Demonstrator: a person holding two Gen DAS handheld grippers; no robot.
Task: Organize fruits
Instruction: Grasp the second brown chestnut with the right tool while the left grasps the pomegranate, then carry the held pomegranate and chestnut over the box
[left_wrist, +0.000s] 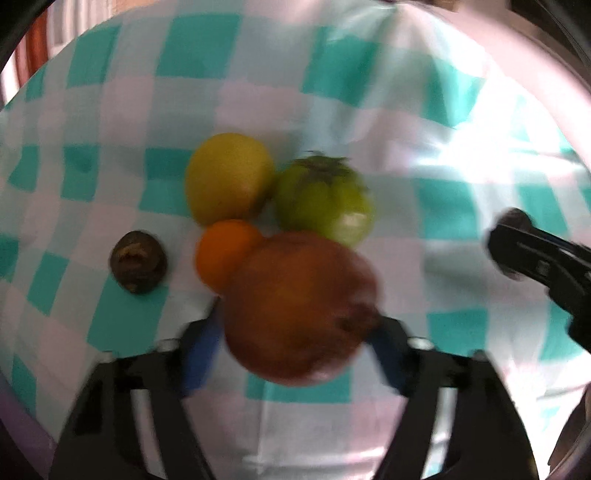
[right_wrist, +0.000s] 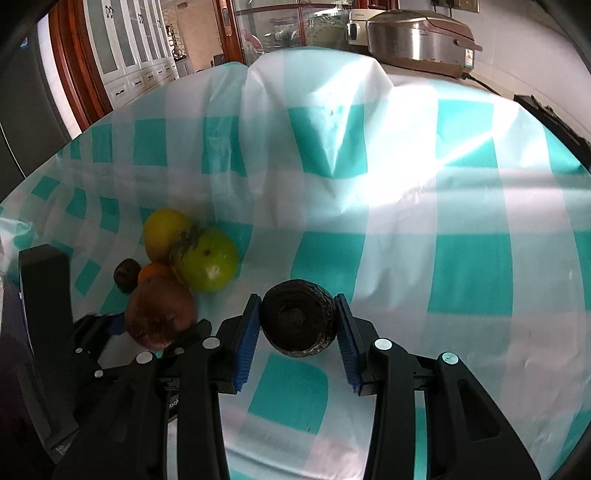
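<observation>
both hand-held grippers clamp fruit: left (left_wrist: 295, 332) pomegranate (left_wrist: 299, 306), right (right_wrist: 297, 325) dark fruit (right_wrist: 298, 317).

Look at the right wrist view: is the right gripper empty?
No: the right gripper holds a dark round fruit between its blue finger pads.

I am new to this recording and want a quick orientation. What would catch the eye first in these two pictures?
First, the big reddish-brown pomegranate between the blue pads of the left gripper, right against a cluster of lemon, orange and green fruit on the teal checked cloth. Then the right gripper, clamped on a dark round fruit above the cloth.
</observation>
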